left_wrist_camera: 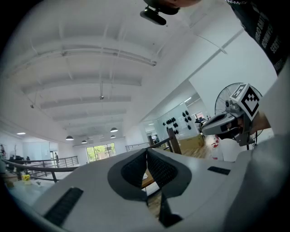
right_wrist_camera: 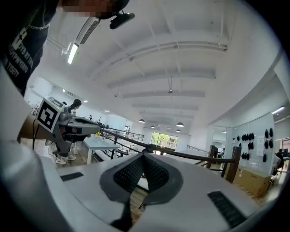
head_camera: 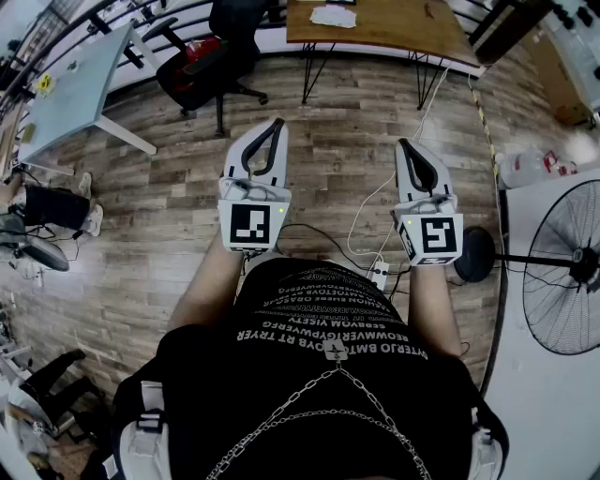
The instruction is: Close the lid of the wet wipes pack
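Note:
No wet wipes pack shows in any view. In the head view a person holds both grippers level, side by side over a wooden floor (head_camera: 169, 234). My left gripper (head_camera: 275, 127) has its jaws closed together with nothing between them; its own view shows the dark pads meeting at the tip (left_wrist_camera: 146, 152). My right gripper (head_camera: 405, 145) is likewise shut and empty, with its pads touching (right_wrist_camera: 143, 156). Each gripper view catches the other gripper off to the side: the right one (left_wrist_camera: 231, 120) and the left one (right_wrist_camera: 68, 122). Both cameras look out across a large room.
A wooden desk (head_camera: 375, 23) and a black office chair (head_camera: 211, 56) stand ahead. A pale table (head_camera: 75, 84) is at far left, beside another person's legs (head_camera: 47, 206). A standing fan (head_camera: 567, 267) is at right, a power strip with cables (head_camera: 378, 272) below.

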Motion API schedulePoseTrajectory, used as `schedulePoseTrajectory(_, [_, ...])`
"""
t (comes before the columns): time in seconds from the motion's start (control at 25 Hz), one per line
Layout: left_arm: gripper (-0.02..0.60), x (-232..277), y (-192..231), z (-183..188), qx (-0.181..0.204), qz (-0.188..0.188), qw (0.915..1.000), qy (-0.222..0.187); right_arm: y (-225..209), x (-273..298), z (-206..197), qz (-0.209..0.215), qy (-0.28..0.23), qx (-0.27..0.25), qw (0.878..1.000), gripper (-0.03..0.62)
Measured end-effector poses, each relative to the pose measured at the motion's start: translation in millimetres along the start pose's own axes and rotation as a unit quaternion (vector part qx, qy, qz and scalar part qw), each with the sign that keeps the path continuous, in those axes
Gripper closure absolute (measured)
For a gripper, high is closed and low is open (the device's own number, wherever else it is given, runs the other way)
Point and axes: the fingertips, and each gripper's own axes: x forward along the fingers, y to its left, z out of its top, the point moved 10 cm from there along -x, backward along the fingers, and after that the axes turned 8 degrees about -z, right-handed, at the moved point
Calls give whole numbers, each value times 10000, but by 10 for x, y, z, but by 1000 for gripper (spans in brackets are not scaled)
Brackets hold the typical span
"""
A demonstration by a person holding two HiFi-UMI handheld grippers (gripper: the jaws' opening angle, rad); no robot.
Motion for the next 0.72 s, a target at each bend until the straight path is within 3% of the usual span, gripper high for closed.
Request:
schedulePoseTrajectory(0.24, [554, -40, -150, 90, 154, 264, 9994, -161, -79, -130, -29, 10, -27, 15, 10000, 580])
schedulePoseTrajectory(0.72, [554, 14, -130, 8, -472, 125, 9988, 96, -180, -50, -209, 0, 77, 241, 9997, 579])
